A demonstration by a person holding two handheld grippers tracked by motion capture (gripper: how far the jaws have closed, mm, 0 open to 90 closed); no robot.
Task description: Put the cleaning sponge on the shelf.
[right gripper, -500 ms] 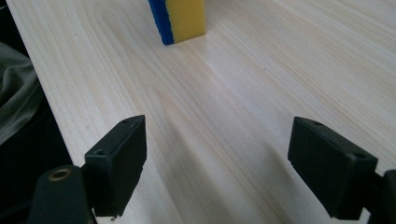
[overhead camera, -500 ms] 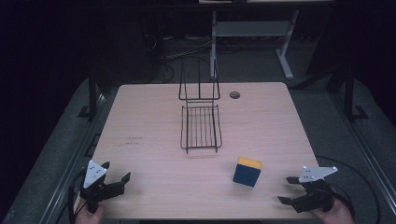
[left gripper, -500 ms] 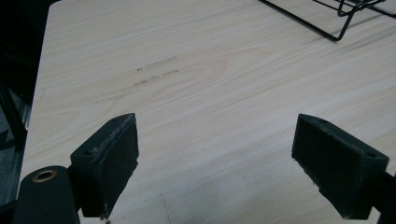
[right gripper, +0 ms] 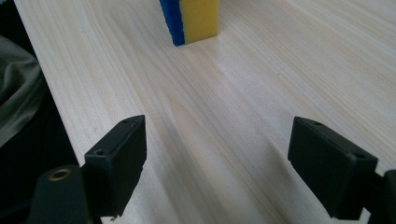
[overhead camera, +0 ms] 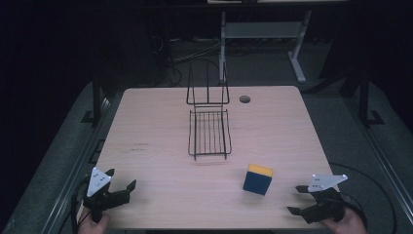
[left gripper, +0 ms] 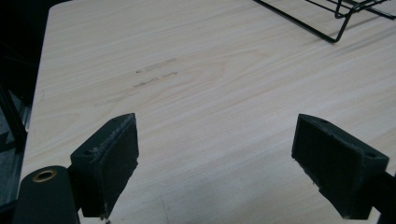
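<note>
Near edge of the bench (overhead camera: 160, 204): the left gripper (overhead camera: 121, 188) is sitting over the near left corner, held by a hand (overhead camera: 92, 225) that is coming in from the bottom of the high view. Its fingers (left gripper: 109, 156) are standing spread wide with only bare wood grain between them; nothing is being pinched.

Near right corner: the right gripper (overhead camera: 298, 200) is hovering at the bench's edge, its grey three-cornered plate facing up. Its fingers (right gripper: 122, 161) are likewise standing spread wide and are gripping nothing. A fold of grey cloth (right gripper: 16, 79) is showing past the bench's edge in the right gripper view.

Just beyond the right gripper, toward the middle of the bench: the sponge block (overhead camera: 258, 179), yellow on one face and dark blue on the rest, is resting on the wood, near the near edge and right of centre. It is lying apart from both grippers. In the right gripper view it (right gripper: 191, 21) is sitting straight ahead of the spread fingers, well clear of them.

Middle of the bench: a black wire rack (overhead camera: 210, 132) is lying flat, its upright back part rising at the far end. Its near corner (left gripper: 327, 21) is showing ahead of the left gripper.

Far edge: a small round hole (overhead camera: 244, 99) is sitting in the bench top, just right of the rack's back.
</note>
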